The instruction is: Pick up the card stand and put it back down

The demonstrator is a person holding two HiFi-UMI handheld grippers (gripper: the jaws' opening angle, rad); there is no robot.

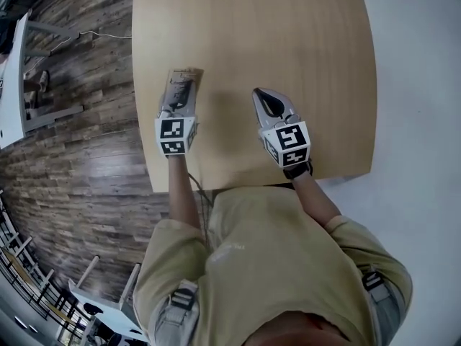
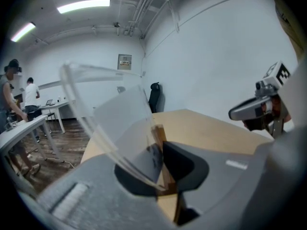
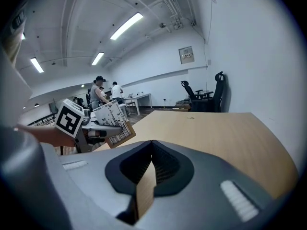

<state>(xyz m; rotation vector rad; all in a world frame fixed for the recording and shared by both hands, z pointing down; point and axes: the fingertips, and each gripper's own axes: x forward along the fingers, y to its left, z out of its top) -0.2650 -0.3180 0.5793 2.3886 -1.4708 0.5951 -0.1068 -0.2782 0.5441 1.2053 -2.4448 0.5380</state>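
The card stand [image 1: 184,79] is a clear sheet holding a printed card on a wooden base. It sits near the left edge of the light wooden table [image 1: 288,34]. My left gripper [image 1: 180,96] is shut on it. In the left gripper view the jaws pinch the wooden base [image 2: 159,137], and the clear sheet [image 2: 112,121] leans up to the left. In the right gripper view the card stand [image 3: 111,120] is tilted and off to the left. My right gripper [image 1: 265,99] hovers over the table's near middle, its jaws together on nothing [image 3: 152,150].
Dark wood-plank floor [image 1: 72,143] lies left of the table, and the table's left edge runs just beside the stand. White desks [image 2: 29,123], people and office chairs [image 3: 213,92] fill the far room. A white wall [image 2: 216,56] runs along the table's right.
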